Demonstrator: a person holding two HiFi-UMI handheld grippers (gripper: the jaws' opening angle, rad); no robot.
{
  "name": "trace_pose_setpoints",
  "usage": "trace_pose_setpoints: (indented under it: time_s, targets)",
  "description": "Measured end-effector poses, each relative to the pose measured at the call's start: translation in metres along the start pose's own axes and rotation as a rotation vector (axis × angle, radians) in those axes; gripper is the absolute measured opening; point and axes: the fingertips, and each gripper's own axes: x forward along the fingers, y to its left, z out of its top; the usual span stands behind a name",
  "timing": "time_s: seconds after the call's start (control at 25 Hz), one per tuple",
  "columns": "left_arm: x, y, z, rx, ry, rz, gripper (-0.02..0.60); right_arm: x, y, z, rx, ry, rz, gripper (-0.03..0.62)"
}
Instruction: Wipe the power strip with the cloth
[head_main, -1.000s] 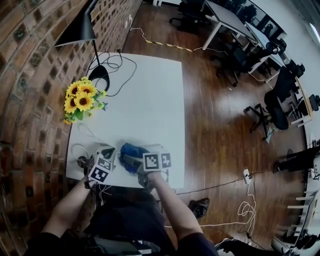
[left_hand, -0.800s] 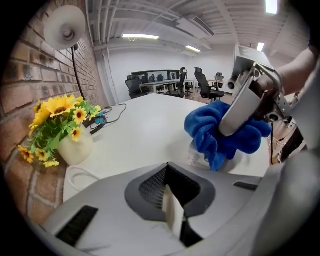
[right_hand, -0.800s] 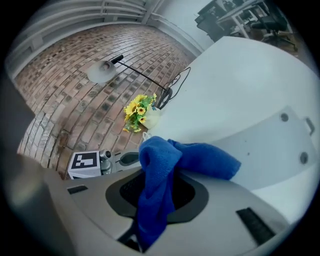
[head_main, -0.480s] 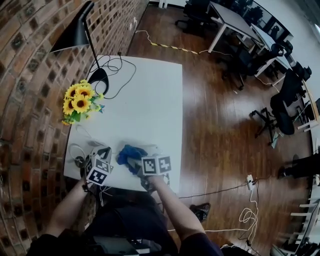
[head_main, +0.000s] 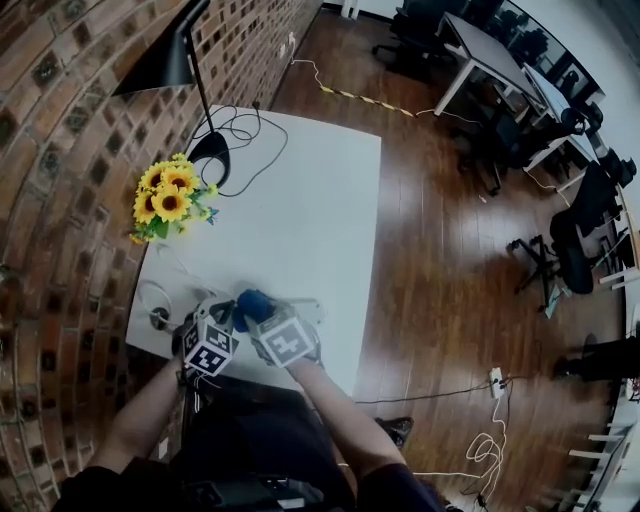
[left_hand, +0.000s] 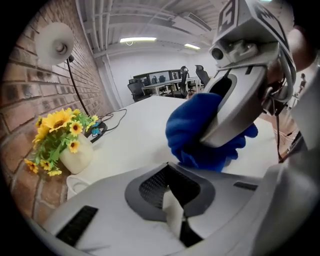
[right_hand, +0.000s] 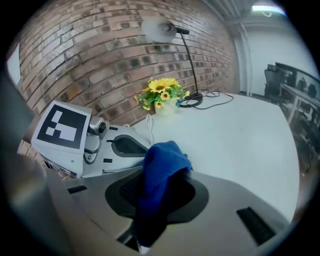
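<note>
My right gripper (head_main: 258, 314) is shut on a bunched blue cloth (head_main: 250, 303) near the white table's (head_main: 300, 200) front edge. In the right gripper view the cloth (right_hand: 161, 167) stands up out of the jaws (right_hand: 145, 239). My left gripper (head_main: 222, 315) sits close on its left, jaws shut with nothing between them (left_hand: 172, 220). In the left gripper view the right gripper (left_hand: 237, 102) presses the cloth (left_hand: 192, 135) down near the table. A white strip-like shape (head_main: 308, 306), apparently the power strip, lies just right of the cloth, mostly hidden.
Sunflowers in a white vase (head_main: 165, 200) stand at the table's left edge by the brick wall. A black lamp (head_main: 165, 60) and its cable (head_main: 240, 130) sit at the far left corner. White cables (head_main: 155, 298) coil left of my left gripper. Office chairs stand on the wooden floor.
My right gripper has swung left with the cloth, which is now bunched tighter. Both grippers now sit close together, nearly touching.
</note>
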Motion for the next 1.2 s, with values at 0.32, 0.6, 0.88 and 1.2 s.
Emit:
trace_pose_setpoints:
  time_s: [0.32, 0.6, 0.88, 1.2]
  targets:
    - [0.002, 0.003, -0.003, -0.076, -0.026, 0.013, 0.012, 0.021, 0.010, -0.006, -0.229, 0.052, -0.044, 0.091]
    - [0.002, 0.002, -0.004, -0.061, -0.012, 0.004, 0.012, 0.016, 0.004, -0.011, -0.198, 0.042, -0.066, 0.091]
    - [0.001, 0.004, -0.003, -0.072, -0.008, 0.006, 0.012, -0.002, -0.022, -0.025, -0.140, 0.019, -0.128, 0.091]
    - [0.002, 0.003, -0.003, -0.073, -0.006, 0.015, 0.012, -0.026, -0.054, -0.041, -0.084, 0.012, -0.195, 0.091]
